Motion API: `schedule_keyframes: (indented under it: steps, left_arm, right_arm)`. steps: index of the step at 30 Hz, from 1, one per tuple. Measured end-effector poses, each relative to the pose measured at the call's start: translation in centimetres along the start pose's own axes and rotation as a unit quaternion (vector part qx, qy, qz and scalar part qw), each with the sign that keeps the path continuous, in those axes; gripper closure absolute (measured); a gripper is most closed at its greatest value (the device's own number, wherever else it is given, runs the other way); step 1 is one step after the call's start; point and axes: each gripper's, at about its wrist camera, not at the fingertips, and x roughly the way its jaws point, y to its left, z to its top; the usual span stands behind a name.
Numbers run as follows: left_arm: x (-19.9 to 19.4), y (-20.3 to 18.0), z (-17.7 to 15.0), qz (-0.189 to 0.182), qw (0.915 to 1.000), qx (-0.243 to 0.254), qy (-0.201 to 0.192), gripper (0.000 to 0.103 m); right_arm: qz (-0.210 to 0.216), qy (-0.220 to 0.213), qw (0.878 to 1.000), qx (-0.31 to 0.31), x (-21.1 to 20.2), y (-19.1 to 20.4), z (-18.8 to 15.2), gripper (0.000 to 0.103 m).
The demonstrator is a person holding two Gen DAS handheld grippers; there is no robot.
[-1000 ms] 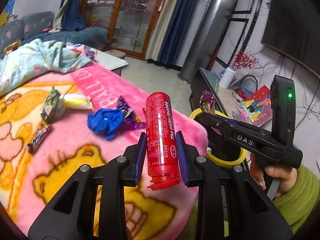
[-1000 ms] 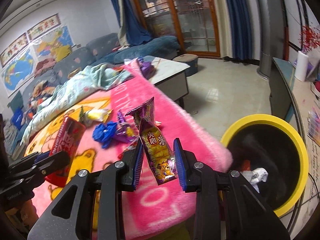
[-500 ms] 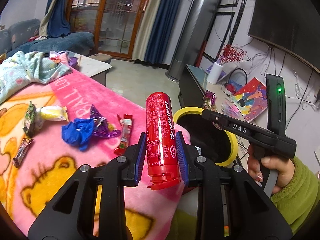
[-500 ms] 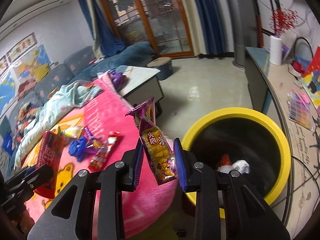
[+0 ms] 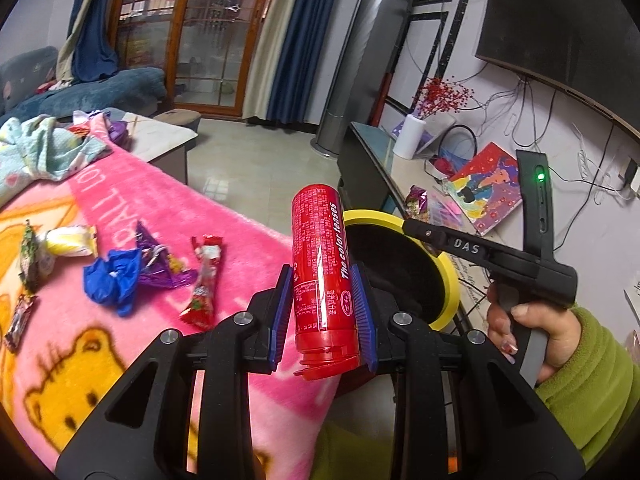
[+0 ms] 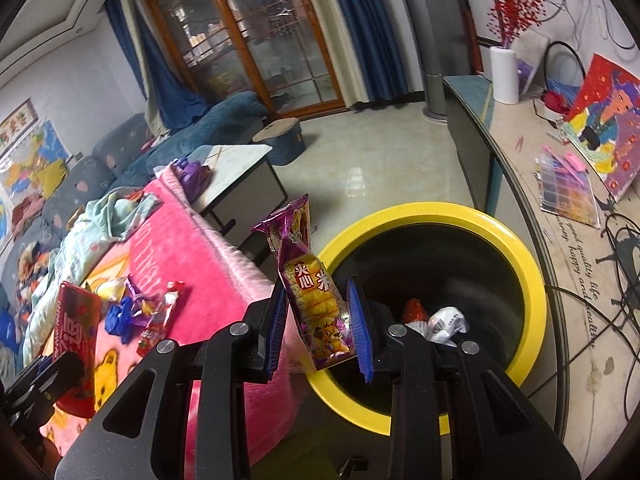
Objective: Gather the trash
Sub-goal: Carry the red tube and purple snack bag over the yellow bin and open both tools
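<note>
The left claw point(image 5: 322, 312) pinches 1 red tube point(image 5: 320, 268) between its 2 blue pads; the tube stands nearly upright, its long axis running up out of the claw, cap end at the bottom. The right claw point(image 6: 318, 322) pinches 1 purple-and-yellow snack packet point(image 6: 312, 300), upright and tilted slightly left, its top rising well above the pads. That packet hangs just over the near rim of the 1 yellow-rimmed bin point(image 6: 532, 276), which holds 2 visible scraps. Left of the bin, on the pink blanket point(image 5: 120, 340), lie 6 more pieces: a red wrapper point(image 5: 204, 284), a purple wrapper point(image 5: 160, 264), a blue crumple point(image 5: 112, 280) and 3 farther left.
</note>
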Motion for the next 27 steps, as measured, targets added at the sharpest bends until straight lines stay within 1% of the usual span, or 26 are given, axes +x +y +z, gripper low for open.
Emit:
schedule_keyframes:
  steps: [8,16,27]
  left_arm:
    - [1.8,-2.2,0.6,-0.018,0.9996,0.023,0.003,0.080]
    - [4.7,-4.1,0.9,-0.043,0.9983,0.034,0.018,0.080]
    - [8.4,-5.9,1.7,-0.055,0.9962,0.059,0.032,0.080]
  right_arm:
    - [-0.015,0.001,0.999,0.031,0.1,-2.6,0.0,0.074]
    - [-0.033,0.003,0.997,0.067,0.4,-5.5,-0.2,0.074]
    - [-0.039,0.011,0.992,0.120,1.0,-9.3,-0.4,0.074]
